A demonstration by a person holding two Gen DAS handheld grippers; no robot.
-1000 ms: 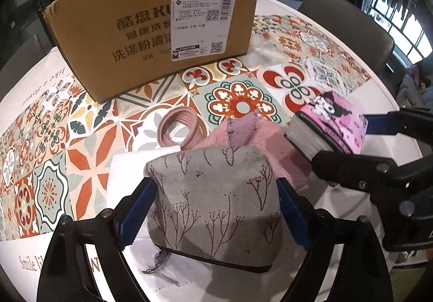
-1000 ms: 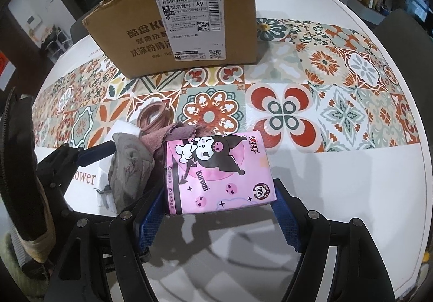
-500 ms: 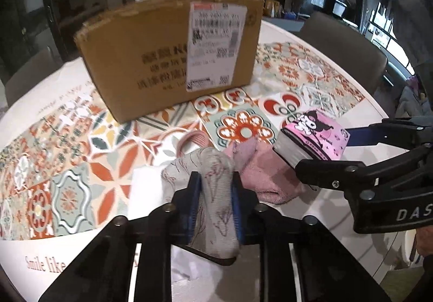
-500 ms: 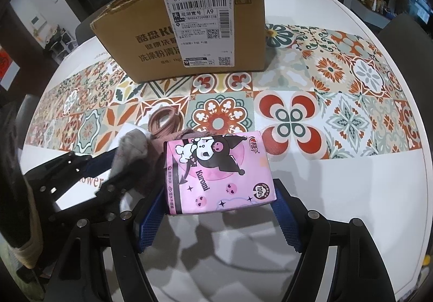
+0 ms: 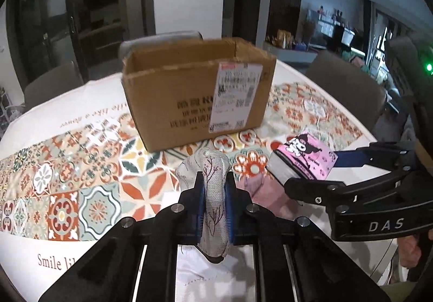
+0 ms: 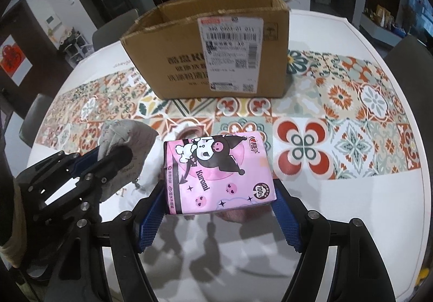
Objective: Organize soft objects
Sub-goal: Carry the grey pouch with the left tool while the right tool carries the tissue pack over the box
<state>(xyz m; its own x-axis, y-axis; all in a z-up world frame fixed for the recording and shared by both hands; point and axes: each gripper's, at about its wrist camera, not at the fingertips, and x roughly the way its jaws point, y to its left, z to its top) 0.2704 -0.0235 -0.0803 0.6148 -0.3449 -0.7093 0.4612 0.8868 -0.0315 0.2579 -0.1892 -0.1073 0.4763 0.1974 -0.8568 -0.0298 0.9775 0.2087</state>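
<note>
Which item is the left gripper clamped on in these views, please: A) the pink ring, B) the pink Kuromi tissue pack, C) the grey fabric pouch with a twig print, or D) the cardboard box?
C: in the left wrist view the left gripper has its blue pads pressed on the grey pouch, squeezing it narrow, while the tissue pack sits between the right gripper fingers.

you're in a home dining room.
your round white table (image 6: 338, 207) wears a tile-patterned runner (image 6: 351, 112), grey chairs (image 5: 51, 83) ring it, and dark glass doors (image 5: 89, 12) fill the frame's upper left.
</note>
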